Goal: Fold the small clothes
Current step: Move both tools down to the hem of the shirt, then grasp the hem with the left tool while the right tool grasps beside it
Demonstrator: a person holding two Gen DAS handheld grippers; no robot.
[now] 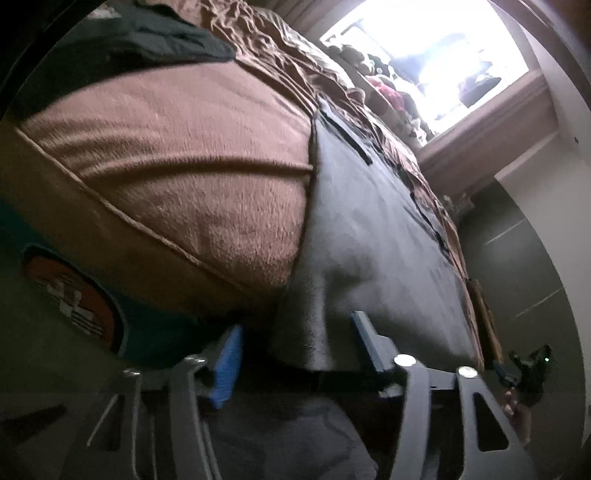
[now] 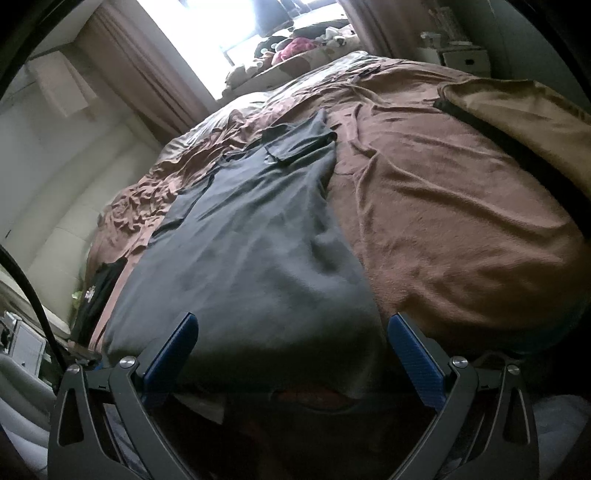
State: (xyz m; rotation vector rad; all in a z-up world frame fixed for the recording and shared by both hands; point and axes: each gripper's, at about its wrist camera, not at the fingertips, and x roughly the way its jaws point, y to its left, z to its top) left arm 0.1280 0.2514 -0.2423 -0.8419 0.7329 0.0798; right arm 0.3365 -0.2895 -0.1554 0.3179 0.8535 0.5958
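A dark grey T-shirt [image 2: 258, 236] lies spread lengthwise on a brown blanket [image 2: 443, 206] covering a bed; it also shows in the left wrist view [image 1: 376, 229]. My left gripper [image 1: 295, 332] is open at the shirt's near hem, its blue fingers either side of the hem's left corner, which hangs over the bed edge. My right gripper [image 2: 291, 328] is open wide, its blue fingers straddling the near hem at the bed edge. Neither holds cloth.
A black garment [image 2: 98, 291] lies at the bed's left edge, another dark garment [image 1: 166, 33] on the far blanket. A tan pillow [image 2: 524, 110] lies at the right. Stuffed toys [image 2: 295, 48] sit below a bright window. My other gripper [image 1: 528, 365] shows at the right.
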